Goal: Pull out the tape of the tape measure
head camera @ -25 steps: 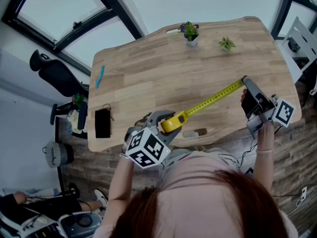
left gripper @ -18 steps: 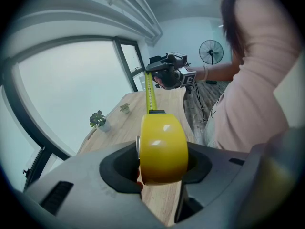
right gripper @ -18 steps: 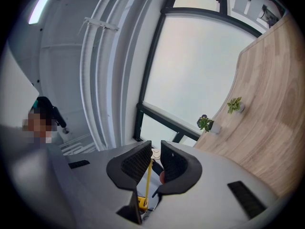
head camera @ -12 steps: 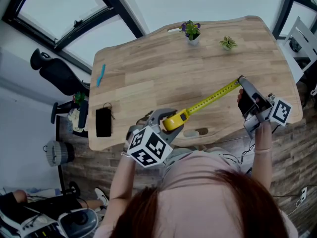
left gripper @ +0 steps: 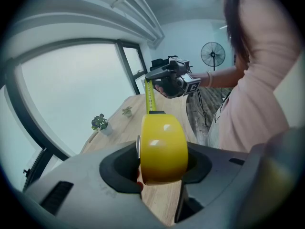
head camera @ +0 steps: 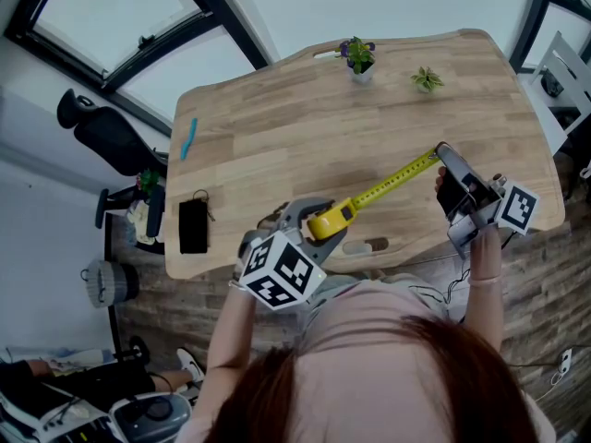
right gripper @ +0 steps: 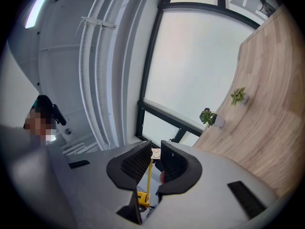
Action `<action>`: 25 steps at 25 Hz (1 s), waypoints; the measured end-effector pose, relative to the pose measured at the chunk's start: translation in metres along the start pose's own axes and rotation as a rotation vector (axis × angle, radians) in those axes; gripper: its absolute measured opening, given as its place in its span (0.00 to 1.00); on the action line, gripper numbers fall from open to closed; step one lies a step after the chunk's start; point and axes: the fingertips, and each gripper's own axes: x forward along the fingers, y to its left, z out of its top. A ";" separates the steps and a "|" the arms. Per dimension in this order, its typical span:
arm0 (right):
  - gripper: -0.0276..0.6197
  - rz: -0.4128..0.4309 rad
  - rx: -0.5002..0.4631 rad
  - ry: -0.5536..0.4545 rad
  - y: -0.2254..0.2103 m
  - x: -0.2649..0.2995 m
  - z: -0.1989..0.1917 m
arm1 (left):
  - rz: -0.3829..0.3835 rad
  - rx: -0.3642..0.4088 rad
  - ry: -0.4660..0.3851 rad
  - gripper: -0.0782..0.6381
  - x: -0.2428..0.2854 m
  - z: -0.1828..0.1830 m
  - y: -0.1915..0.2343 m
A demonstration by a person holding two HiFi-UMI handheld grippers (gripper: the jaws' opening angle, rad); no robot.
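- We see the yellow, round-backed plastic tape measure clamped by its flat sides in the left gripper jaws, above the near edge of the pale wooden bench.
- Its yellow graduated tape runs straight to the right gripper; the narrow jaws there pinch the tip.
- Versus a second ago, the right gripper is closer to the tape measure and less tape is out.
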 end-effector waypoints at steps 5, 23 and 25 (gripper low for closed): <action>0.13 0.008 0.010 0.007 0.002 0.005 -0.007 | 0.001 -0.004 -0.011 0.36 0.000 0.005 0.002; 0.13 0.026 0.034 0.061 0.004 0.022 -0.035 | 0.012 -0.021 -0.036 0.36 -0.002 0.011 0.005; 0.13 0.028 0.036 0.070 0.005 0.024 -0.039 | 0.014 -0.023 -0.036 0.36 -0.002 0.011 0.005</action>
